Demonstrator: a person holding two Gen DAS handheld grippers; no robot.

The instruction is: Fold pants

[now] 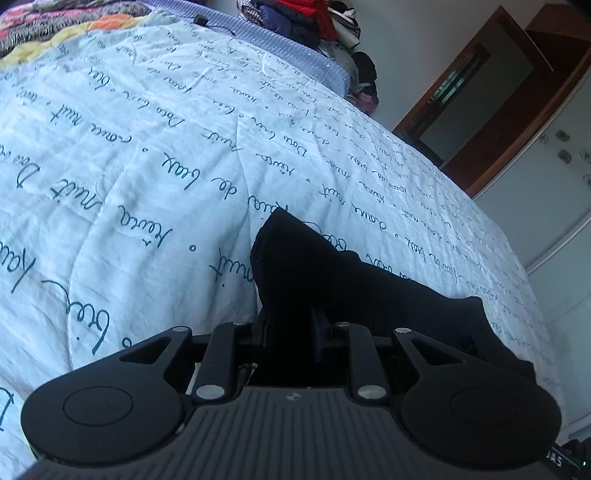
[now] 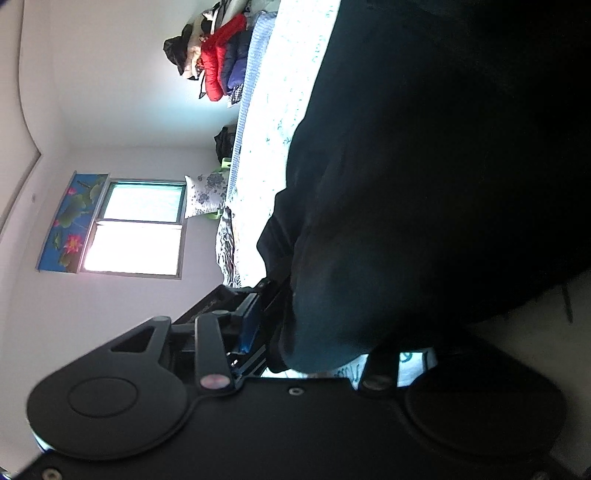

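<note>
Draping forward from the left gripper (image 1: 290, 325), the black pants (image 1: 332, 280) lay partly on the pale bedspread (image 1: 147, 166), a fold of the dark cloth running up from between the two fingers to a blunt point on the printed cover and another part trailing off toward the lower right edge of the bed. The left gripper's fingers stood close together with the fabric pinched between them, so it was clenched on the pants. In the right wrist view the pants (image 2: 424, 166) filled most of the frame as a dark mass hanging close to the lens, and the right gripper (image 2: 273, 314) had cloth bunched against its blue-padded fingers (image 2: 248, 325); one finger was largely covered by the cloth, yet the fabric sat gripped between them (the view was rolled onto its side, so the bed ran up the picture). The bedspread was light blue-white with dark handwritten script across it, and a bluish knitted blanket (image 1: 280, 40) edged its far side. Beyond that sat a heap of clothes (image 1: 314, 22), with a red padded piece (image 2: 221, 55) among them. A patchwork quilt (image 1: 55, 26) lay at the far corner. A brown wooden door frame (image 1: 509, 110) stood past the bed, and a bright window (image 2: 136, 229) with a lotus-print pelmet (image 2: 70, 221) showed on the wall, near a floral pillow (image 2: 207, 195).
</note>
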